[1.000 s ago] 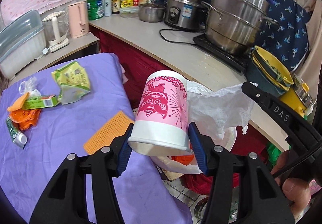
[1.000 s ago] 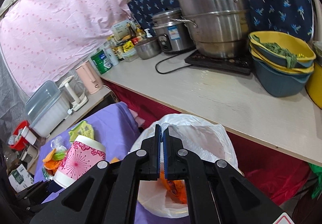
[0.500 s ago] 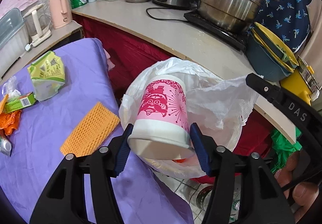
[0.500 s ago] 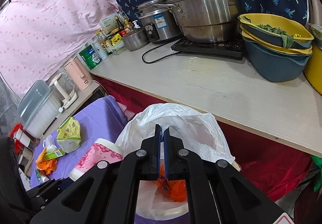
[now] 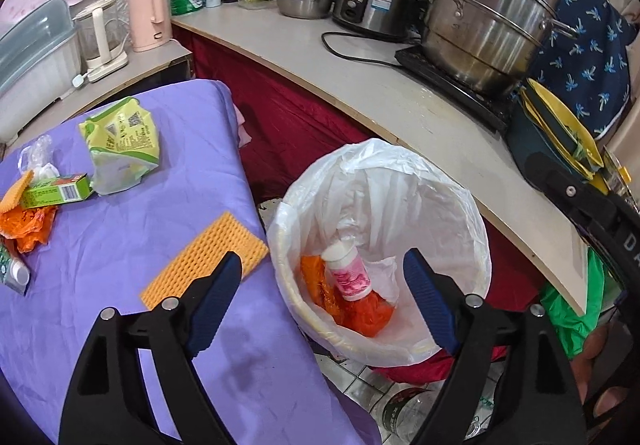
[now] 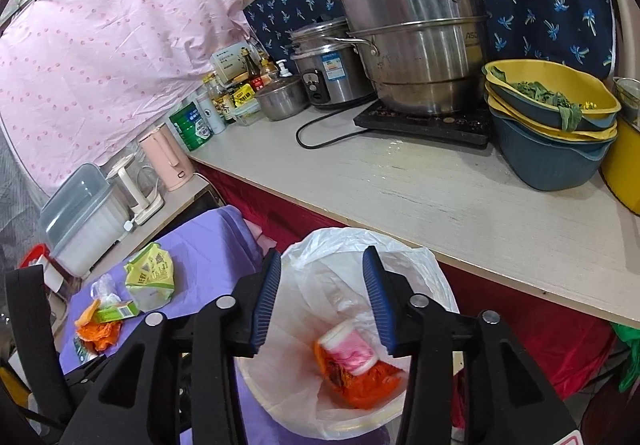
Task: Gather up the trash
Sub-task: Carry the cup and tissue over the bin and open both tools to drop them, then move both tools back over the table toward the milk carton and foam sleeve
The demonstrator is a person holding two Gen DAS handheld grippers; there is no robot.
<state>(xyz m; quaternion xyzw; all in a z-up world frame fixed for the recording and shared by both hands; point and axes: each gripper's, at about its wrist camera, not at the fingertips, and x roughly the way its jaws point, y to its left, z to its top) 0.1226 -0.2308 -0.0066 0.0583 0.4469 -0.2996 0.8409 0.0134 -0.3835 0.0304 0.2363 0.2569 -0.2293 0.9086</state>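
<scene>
With the pink cup (image 5: 347,275) seen lying in the lined bin (image 5: 472,213) just below both widely spread, empty hand-held grippers, left (image 5: 322,293) and right (image 6: 322,307), another wrapper (image 5: 120,145) on the tabletop (image 5: 120,245) is judged due next.

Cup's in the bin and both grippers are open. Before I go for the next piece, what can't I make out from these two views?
- Bin bottom under the pink cup and orange wrapper: hidden by them and the white liner, both views.
- Tube at the purple table's left end: cut off by the left view's edge.
- Green box print: too small, right view.
- Floor bottle: mostly hidden behind the left gripper.
</scene>
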